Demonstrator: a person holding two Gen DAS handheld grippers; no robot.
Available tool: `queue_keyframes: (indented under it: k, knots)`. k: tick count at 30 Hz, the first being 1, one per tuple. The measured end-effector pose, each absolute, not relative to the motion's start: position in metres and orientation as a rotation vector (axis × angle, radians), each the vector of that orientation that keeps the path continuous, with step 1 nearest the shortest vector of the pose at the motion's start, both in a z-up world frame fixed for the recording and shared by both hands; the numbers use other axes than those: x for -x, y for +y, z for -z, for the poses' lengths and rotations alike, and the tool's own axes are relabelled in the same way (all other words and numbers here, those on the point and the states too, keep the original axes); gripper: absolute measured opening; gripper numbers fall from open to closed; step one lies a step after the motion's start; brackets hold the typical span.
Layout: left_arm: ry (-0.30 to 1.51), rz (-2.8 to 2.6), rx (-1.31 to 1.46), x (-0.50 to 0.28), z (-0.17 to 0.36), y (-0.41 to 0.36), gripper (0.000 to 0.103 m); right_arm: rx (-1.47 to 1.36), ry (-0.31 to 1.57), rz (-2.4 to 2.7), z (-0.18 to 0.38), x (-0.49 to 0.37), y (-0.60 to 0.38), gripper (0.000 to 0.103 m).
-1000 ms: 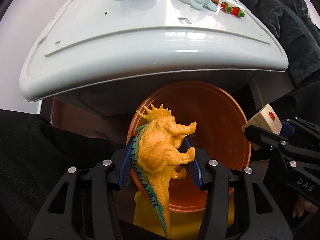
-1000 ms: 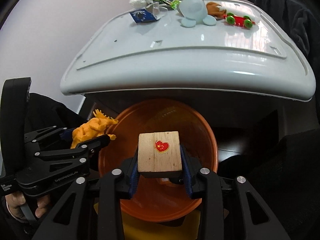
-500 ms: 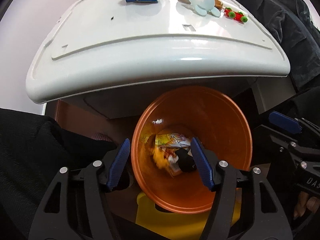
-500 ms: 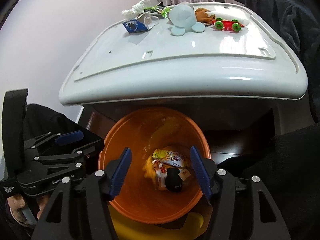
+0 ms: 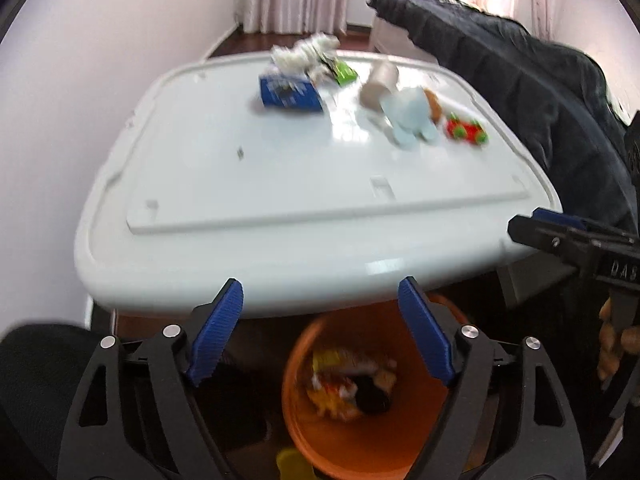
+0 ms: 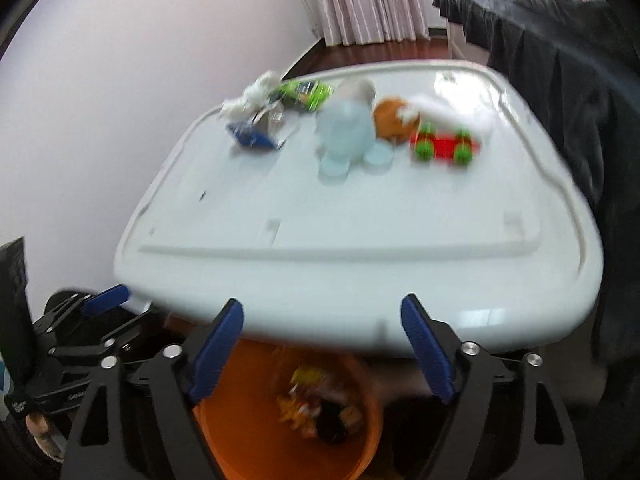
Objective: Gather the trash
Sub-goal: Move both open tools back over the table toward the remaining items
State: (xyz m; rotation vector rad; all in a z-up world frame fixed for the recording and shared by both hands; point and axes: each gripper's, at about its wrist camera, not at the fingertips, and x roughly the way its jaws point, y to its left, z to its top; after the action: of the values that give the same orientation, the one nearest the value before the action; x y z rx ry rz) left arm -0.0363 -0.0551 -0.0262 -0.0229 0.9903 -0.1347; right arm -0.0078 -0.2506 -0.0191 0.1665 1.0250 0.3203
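Both grippers have dropped their loads and swung up from the bin since a second ago: the dinosaur and the wooden block are out of the jaws. Near first: the left gripper point(image 5: 320, 332) has its blue pads spread wide, nothing between them, and the right gripper point(image 6: 322, 346) matches it, jaws wide and empty. Just below them sits the orange bin point(image 5: 400, 444), tucked under the near edge of the white table point(image 5: 304, 184), with a blurred heap of wrappers and toys at its bottom.

Now to the far half of the table, where the remaining trash lies. Far left, a blue packet point(image 5: 290, 94) with a crumpled white tissue point(image 6: 250, 98) and a green wrapper point(image 6: 306, 92) just behind it; far right, a pale blue toy point(image 6: 346, 130), a brown plush point(image 6: 392, 120) and a red toy car point(image 6: 442, 146).

My advice: let the motion blur settle, send each gripper to its own side, and come down flat over the thin packet so the pads catch an edge.
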Motion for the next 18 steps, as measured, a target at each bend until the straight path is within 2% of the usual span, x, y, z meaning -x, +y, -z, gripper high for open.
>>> queue_keyframes:
  k: [5,10,18]
  knots:
    - [0.942,0.072,0.042,0.017,0.029,-0.042,0.079,-0.18,1.025,-0.315,0.012,-0.059,-0.25,0.085]
    - [0.97,0.049,0.04,0.015,0.045,-0.034,0.08,-0.154,1.045,-0.297,0.022,-0.118,-0.24,0.086]
    - [0.962,0.059,0.077,0.016,0.046,-0.028,0.08,-0.05,1.083,-0.283,0.043,-0.16,-0.216,0.086]
